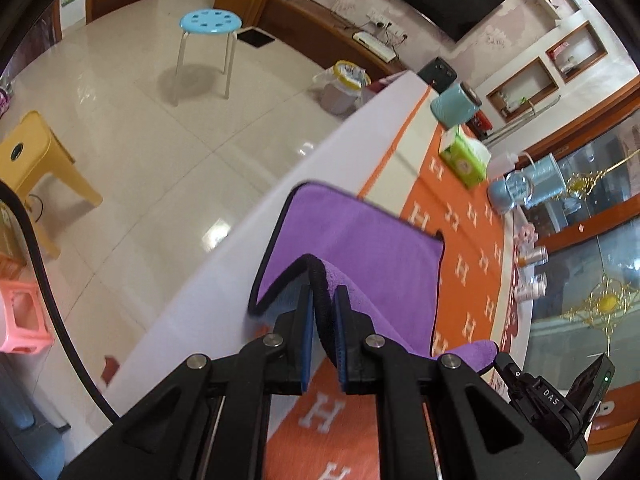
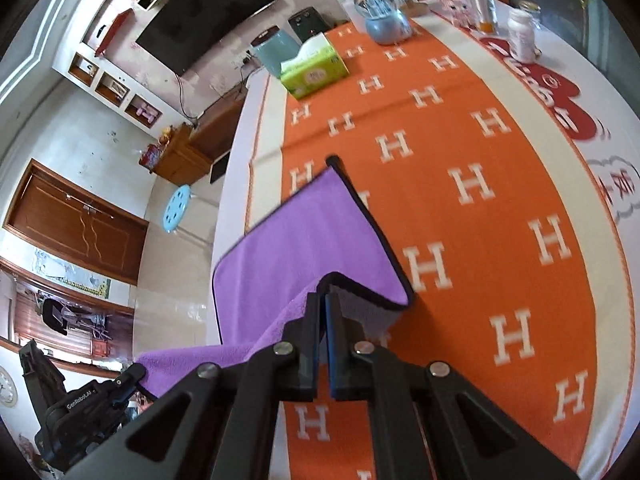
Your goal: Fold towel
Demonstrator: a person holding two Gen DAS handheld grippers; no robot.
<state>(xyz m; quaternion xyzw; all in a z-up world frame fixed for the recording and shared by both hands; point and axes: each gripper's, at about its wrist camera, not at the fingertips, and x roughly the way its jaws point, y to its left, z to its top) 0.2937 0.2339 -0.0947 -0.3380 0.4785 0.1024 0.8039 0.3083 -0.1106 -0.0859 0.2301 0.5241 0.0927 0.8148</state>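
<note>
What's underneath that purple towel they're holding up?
Under the purple towel lies the orange cloth with white H letters and its pale border, covering the table. The left gripper and right gripper each pinch a near corner. Whatever lies beneath the flat part is hidden.

We see a glossy tiled floor (image 1: 132,128) with a blue stool (image 1: 210,22), a yellow stool (image 1: 36,160) and a pink one (image 1: 20,312) (partly cut off); a dark TV (image 2: 204,16) hangs above wooden cabinets (image 1: 320,28), beside a brown door (image 2: 76,220).
</note>
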